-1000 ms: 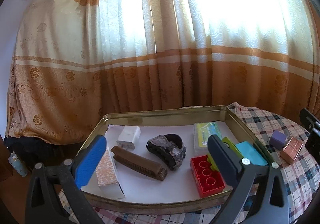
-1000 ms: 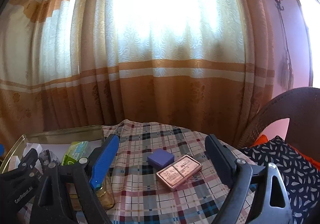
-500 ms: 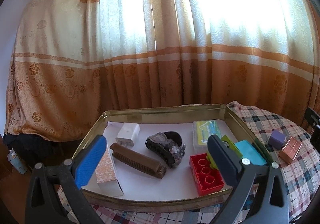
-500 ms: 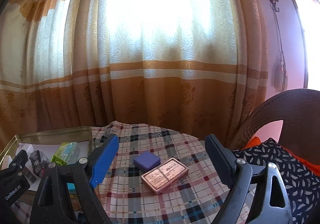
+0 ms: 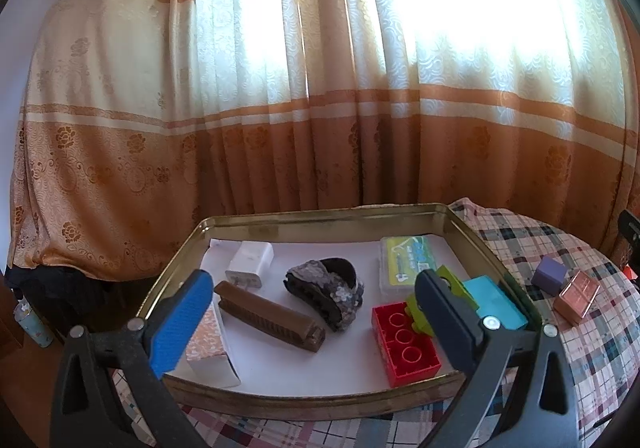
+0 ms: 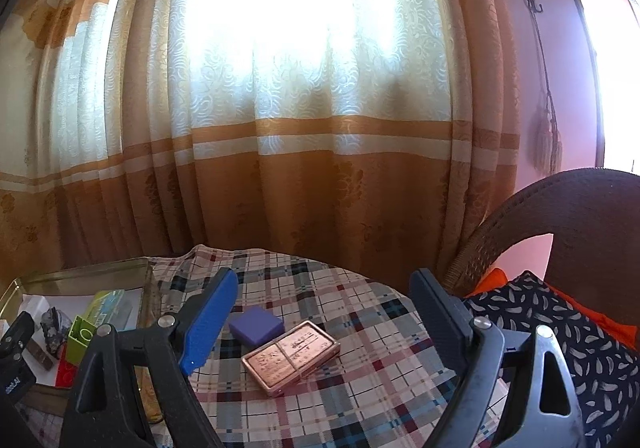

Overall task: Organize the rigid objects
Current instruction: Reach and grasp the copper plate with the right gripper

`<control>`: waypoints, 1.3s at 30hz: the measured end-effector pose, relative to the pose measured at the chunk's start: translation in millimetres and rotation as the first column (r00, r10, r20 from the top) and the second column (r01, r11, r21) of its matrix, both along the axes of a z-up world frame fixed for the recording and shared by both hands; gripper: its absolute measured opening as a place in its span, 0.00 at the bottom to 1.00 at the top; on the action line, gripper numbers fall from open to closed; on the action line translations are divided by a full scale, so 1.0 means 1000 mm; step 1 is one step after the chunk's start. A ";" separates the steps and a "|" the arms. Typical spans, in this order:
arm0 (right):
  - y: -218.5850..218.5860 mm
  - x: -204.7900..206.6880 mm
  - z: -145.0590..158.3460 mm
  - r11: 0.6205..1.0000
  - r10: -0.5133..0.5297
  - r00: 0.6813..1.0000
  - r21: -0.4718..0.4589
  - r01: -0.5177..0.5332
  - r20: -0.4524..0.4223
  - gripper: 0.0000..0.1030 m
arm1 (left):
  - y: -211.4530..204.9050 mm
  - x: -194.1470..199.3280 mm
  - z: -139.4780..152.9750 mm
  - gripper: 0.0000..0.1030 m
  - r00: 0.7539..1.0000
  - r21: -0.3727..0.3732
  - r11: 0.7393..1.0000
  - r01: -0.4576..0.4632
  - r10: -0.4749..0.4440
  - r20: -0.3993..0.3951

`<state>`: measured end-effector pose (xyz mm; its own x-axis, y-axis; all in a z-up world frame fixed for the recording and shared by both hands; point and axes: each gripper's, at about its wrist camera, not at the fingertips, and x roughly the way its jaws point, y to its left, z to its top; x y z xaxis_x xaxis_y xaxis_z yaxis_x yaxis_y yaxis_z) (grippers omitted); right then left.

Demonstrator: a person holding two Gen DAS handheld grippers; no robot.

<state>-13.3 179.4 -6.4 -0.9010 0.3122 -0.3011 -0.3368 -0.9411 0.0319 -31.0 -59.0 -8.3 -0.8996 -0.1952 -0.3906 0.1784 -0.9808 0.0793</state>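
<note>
A gold metal tray (image 5: 320,213) holds a white charger (image 5: 250,259), a brown bar (image 5: 269,315), a patterned hair claw (image 5: 326,288), a red brick (image 5: 404,344), green (image 5: 448,280) and cyan (image 5: 494,300) bricks, a clear case (image 5: 406,254) and a patterned box (image 5: 206,344). On the checked cloth right of the tray lie a purple block (image 6: 256,325) and a copper case (image 6: 290,356); both also show in the left wrist view, block (image 5: 551,275) and case (image 5: 576,298). My left gripper (image 5: 308,324) is open and empty above the tray's front. My right gripper (image 6: 320,324) is open and empty, its fingers either side of the purple block and copper case.
Orange and cream curtains hang close behind the table. A wicker chair (image 6: 560,215) with a dark patterned cushion (image 6: 560,328) stands at the right. The tray's right wall (image 6: 150,288) lies left of my right gripper. The table's far edge curves behind the two loose items.
My right gripper has shifted right and forward, so the purple block and copper case now sit lower left between its fingers. My left gripper has barely moved.
</note>
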 end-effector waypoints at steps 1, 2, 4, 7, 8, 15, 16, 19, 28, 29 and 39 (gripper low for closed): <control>0.001 0.000 0.000 1.000 -0.001 1.000 0.004 0.001 0.001 0.87 | 0.000 0.000 0.000 1.00 1.000 -0.001 1.000 0.001 -0.001 0.001; 0.002 0.000 0.000 1.000 -0.002 1.000 0.008 0.002 0.001 0.87 | 0.000 0.000 0.000 1.00 1.000 -0.001 1.000 0.001 -0.001 0.001; 0.006 0.000 0.000 1.000 -0.003 1.000 0.020 0.003 0.005 0.87 | 0.001 0.000 0.000 1.00 1.000 0.000 1.000 0.001 -0.001 0.001; 0.017 0.001 0.000 1.000 -0.012 1.000 0.019 0.012 0.010 0.87 | 0.002 0.001 0.000 1.00 1.000 0.007 1.000 0.005 -0.005 0.003; 0.022 0.001 0.000 1.000 -0.017 1.000 0.013 0.016 0.012 0.87 | 0.003 0.001 0.000 1.00 1.000 0.008 1.000 0.009 -0.009 0.005; 0.068 -0.002 -0.010 0.979 -0.072 0.996 -0.186 0.081 0.057 0.87 | 0.020 0.003 -0.001 1.00 0.998 0.011 0.998 0.057 -0.057 0.022; 0.070 -0.003 -0.012 0.976 -0.066 0.996 -0.205 0.078 0.065 0.87 | 0.022 0.003 -0.001 1.00 0.997 0.019 0.998 0.066 -0.066 0.026; 0.074 -0.012 -0.019 0.964 0.002 0.993 -0.263 0.029 0.117 0.87 | 0.031 0.003 -0.002 1.00 0.995 0.024 0.996 0.086 -0.087 0.040; 0.037 -0.063 -0.046 0.949 0.284 0.882 -0.242 -0.203 0.375 0.87 | 0.059 0.007 -0.002 1.00 0.984 -0.004 0.985 0.172 -0.172 0.056; 0.033 -0.068 -0.049 0.948 0.297 0.864 -0.234 -0.216 0.407 0.87 | 0.059 0.007 -0.002 1.00 0.983 -0.003 0.985 0.173 -0.173 0.056; 0.028 -0.091 -0.055 0.908 0.419 0.771 -0.235 -0.348 0.480 0.91 | 0.057 0.002 -0.004 1.00 0.982 0.029 0.986 0.164 -0.166 0.092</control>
